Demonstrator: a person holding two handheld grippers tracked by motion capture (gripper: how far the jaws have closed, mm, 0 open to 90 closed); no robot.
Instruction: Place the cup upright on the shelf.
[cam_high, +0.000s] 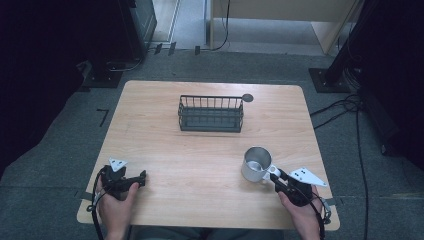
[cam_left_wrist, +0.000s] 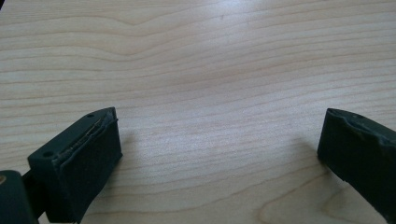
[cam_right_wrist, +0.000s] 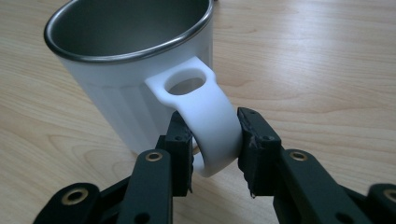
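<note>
Nearer me than the wire basket (cam_high: 211, 114), my right gripper (cam_right_wrist: 212, 140) fingers pinch the mug's handle (cam_right_wrist: 210, 116) for steady control; left gripper (cam_left_wrist: 219, 149) fingers spread, idle.

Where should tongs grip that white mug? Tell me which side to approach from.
Grip the white mug by its flat looped handle, coming from the person's near-right side, where it sticks out. The right tongs already pinch its two broad faces there.

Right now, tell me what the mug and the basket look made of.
Mug: matte white outside, likely plastic or coating, with a moulded white handle; the dull grey inside and shiny rim suggest steel. Basket: dark thin wire bars, probably coated metal.
</note>
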